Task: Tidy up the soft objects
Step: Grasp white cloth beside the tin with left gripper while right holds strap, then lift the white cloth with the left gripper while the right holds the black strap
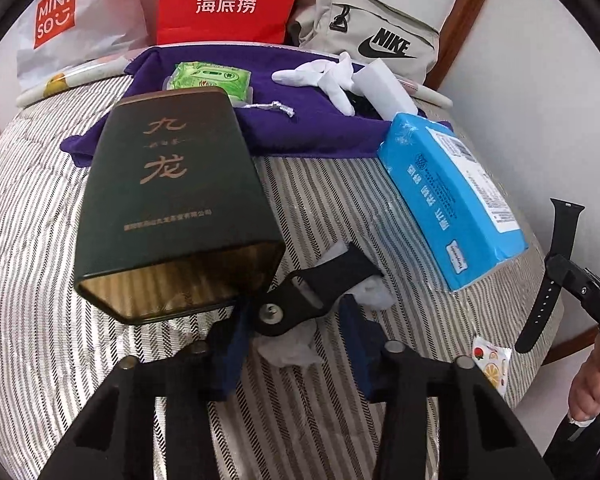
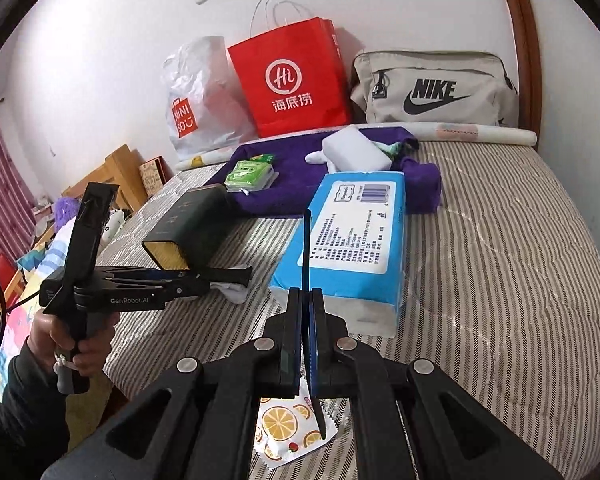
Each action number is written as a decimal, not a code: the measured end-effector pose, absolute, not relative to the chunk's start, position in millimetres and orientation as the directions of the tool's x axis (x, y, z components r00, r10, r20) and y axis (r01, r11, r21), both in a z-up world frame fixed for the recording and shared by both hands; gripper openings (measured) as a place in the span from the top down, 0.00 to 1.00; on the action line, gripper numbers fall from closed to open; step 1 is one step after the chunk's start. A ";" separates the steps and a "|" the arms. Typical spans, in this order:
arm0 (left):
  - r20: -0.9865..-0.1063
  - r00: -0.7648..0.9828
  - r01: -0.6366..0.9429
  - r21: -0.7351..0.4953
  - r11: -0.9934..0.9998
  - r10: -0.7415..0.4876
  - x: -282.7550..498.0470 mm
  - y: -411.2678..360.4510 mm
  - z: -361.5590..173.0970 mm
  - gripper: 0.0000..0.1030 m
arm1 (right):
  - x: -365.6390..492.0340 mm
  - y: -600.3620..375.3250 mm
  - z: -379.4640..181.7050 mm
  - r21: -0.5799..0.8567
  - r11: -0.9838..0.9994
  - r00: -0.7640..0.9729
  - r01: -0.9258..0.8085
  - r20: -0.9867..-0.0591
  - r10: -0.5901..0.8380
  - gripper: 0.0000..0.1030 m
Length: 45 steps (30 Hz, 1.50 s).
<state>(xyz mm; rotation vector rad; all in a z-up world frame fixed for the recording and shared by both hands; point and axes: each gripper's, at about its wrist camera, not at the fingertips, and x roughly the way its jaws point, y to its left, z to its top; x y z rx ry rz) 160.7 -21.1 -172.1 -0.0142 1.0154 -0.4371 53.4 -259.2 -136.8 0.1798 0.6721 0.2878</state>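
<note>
Not very far along, I'd say. Nearly all the soft stuff is loose on the bed: the blue tissue pack lies flat mid-bed, the green wipes pack and white gloves sit on the spread-out purple cloth near the bags at the wall, and a little fruit-print sachet lies at the near edge.

The right gripper is pressed together on a black watch strap, which stands up between its pads (the one item clearly in hand). The left gripper is spread wide, its fingers either side of a black strap piece lying on crumpled white tissue, right beside the open mouth of the dark green tin lying on its side.

My guess is the tin is the destination, and nothing visible is inside it yet.
</note>
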 end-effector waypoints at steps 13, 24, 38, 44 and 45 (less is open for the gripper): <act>-0.771 0.520 0.384 -0.173 0.907 -0.368 134.0 -16.9 -143.0 0.75 | 54.4 -259.0 -140.3 0.264 0.946 0.735 -0.190 -0.601 0.316 0.97; -0.787 0.487 0.389 -0.192 0.901 -0.379 101.3 2.9 -150.8 0.80 | 44.6 -257.6 -138.3 0.272 0.943 0.735 -0.191 -0.597 0.321 0.97; -0.830 0.474 0.318 -0.152 0.936 -0.296 139.0 -5.0 -169.6 0.72 | 45.0 -250.0 -140.9 0.278 0.937 0.722 -0.212 -0.602 0.342 0.97; -0.808 0.510 0.307 -0.150 0.940 -0.295 138.3 -3.0 -174.7 0.78 | 48.9 -250.5 -148.8 0.277 0.939 0.707 -0.204 -0.621 0.337 0.97; -0.806 0.510 0.305 -0.157 0.939 -0.300 137.1 -1.4 -174.3 0.79 | 48.7 -251.4 -149.6 0.279 0.939 0.707 -0.203 -0.622 0.338 0.97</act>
